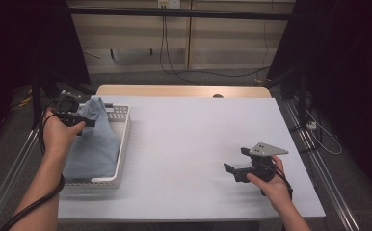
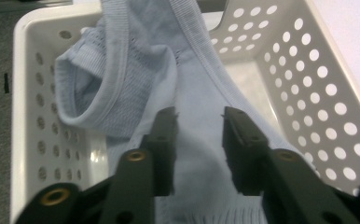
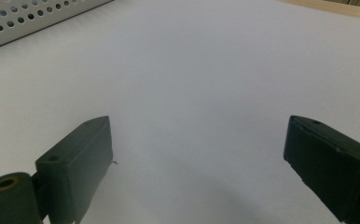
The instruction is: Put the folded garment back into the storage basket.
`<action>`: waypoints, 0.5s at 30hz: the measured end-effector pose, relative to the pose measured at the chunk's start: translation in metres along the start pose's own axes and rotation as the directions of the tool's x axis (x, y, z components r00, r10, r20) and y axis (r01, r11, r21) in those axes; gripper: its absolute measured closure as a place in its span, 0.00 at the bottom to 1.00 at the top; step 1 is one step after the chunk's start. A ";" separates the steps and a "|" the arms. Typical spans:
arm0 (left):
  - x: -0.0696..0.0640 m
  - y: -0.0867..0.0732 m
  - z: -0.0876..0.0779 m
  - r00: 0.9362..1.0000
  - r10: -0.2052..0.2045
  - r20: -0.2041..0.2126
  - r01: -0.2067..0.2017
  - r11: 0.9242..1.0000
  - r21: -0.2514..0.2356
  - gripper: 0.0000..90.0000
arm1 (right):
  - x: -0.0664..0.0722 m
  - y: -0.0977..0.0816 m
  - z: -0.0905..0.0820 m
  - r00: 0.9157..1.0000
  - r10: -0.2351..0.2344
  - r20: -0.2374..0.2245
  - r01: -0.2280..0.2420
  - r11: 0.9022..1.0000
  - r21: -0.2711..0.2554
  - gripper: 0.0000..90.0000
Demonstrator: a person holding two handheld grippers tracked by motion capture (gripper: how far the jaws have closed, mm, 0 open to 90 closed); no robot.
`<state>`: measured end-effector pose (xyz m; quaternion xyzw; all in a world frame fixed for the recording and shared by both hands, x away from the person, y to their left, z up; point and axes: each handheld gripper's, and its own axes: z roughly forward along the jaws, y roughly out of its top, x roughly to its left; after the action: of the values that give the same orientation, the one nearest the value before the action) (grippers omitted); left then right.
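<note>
Cloth (image 1: 91,142), a pale blue knitted garment, is lying in the white perforated basket (image 1: 122,144) that is sitting along the left edge of the desk (image 1: 193,144), and it is being drawn up at the basket's far end into a peak. The left gripper (image 1: 80,121) is working at that peak. In the left gripper view its two black jaws are standing a narrow gap apart with a fold of the cloth (image 2: 201,116) bulging up between them; whether the pads are already pressing on the fabric cannot be told from the pictures, though the lifted shape in the high view is suggesting that some of it is being carried. The garment's ribbed hem is curling open toward the basket's left wall (image 2: 33,107) in that view, and its length is running along the basket toward the near edge of the desk.

The right gripper (image 1: 236,169) is resting low near the right side of the desk, close to the near edge and well apart from the basket, with its jaws spread wide over bare tabletop (image 3: 192,84). A corner of the basket (image 3: 24,18) is showing far off in its view.

The left hand is therefore the nearer one by far, and the coming move is likely turning on lifting the cloth straight up and clear of the basket rim.
</note>
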<state>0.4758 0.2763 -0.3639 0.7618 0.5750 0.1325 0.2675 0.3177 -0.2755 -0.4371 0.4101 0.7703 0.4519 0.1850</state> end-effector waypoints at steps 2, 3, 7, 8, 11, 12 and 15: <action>-0.001 0.002 0.003 1.000 -0.003 -0.005 0.003 1.000 -0.003 0.80 | 0.000 0.000 0.000 1.000 -0.003 -0.002 0.003 1.000 0.001 0.09; -0.001 0.002 0.005 1.000 -0.004 -0.005 0.004 1.000 -0.006 0.83 | 0.000 0.000 0.000 1.000 -0.003 -0.003 0.003 1.000 0.001 0.09; 0.000 0.002 0.012 1.000 -0.010 -0.008 0.010 1.000 -0.026 0.89 | 0.000 0.000 0.000 1.000 -0.001 -0.003 0.001 1.000 -0.001 0.09; 0.000 0.002 0.014 1.000 -0.014 -0.003 0.014 1.000 -0.023 0.91 | 0.000 0.000 0.000 1.000 -0.002 -0.003 0.002 1.000 0.000 0.09; 0.000 -0.001 0.020 1.000 -0.017 -0.003 0.017 1.000 -0.021 0.96 | 0.000 0.000 0.000 1.000 -0.001 -0.002 0.001 1.000 0.000 0.09; 0.000 -0.003 0.022 1.000 -0.020 -0.007 0.019 0.999 -0.029 0.96 | 0.000 0.000 0.000 1.000 -0.001 -0.002 0.001 1.000 0.000 0.09; 0.002 -0.006 0.026 1.000 -0.021 -0.009 0.021 0.999 -0.029 0.96 | 0.000 0.000 0.000 1.000 -0.001 -0.002 0.001 1.000 0.000 0.09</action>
<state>0.4851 0.2721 -0.3888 0.7511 0.5821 0.1417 0.2773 0.3177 -0.2754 -0.4370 0.4092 0.7709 0.4520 0.1844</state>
